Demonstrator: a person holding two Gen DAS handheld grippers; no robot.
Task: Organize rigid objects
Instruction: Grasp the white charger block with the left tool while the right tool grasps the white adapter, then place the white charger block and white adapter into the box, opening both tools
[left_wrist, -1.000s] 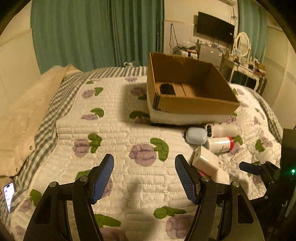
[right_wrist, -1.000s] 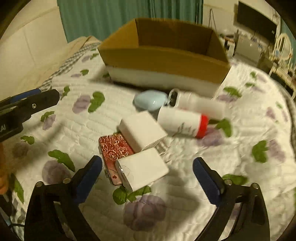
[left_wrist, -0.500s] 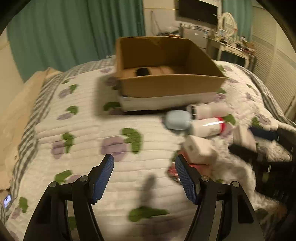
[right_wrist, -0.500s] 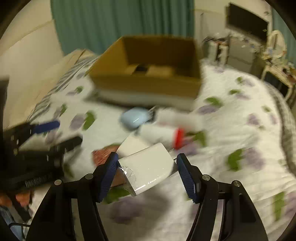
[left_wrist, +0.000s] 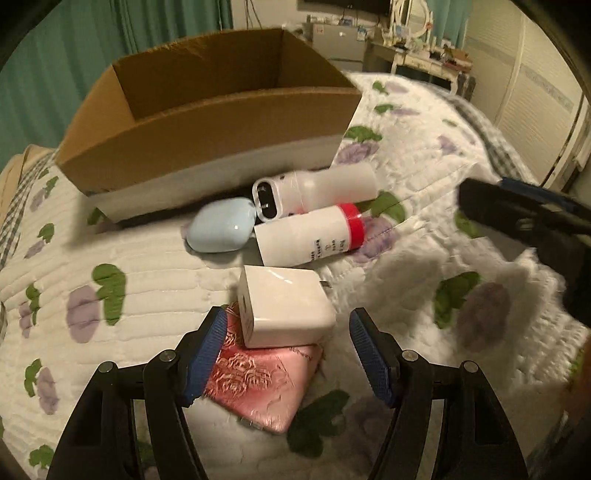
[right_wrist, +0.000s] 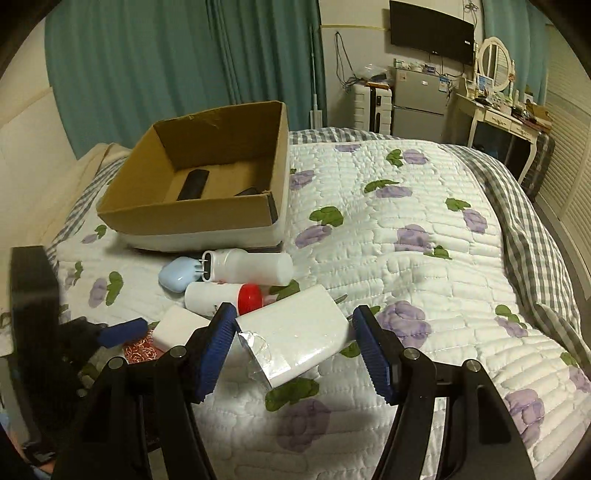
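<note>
My left gripper is open, its blue pads either side of a white charger block without touching it. The block lies on a pink rose-patterned case. Beyond lie a light-blue case, a red-capped white bottle and a white plug-ended tube, all in front of the cardboard box. My right gripper is shut on a second white block, held above the quilt. The box holds a black object.
The flowered quilt stretches to the right of the pile. A beige pillow lies to the left of the box. A dresser, a small fridge and green curtains stand beyond the bed.
My right gripper has shut on the nearer white block and raised it off the pink case. My left gripper has swung right and down over the other white block.
</note>
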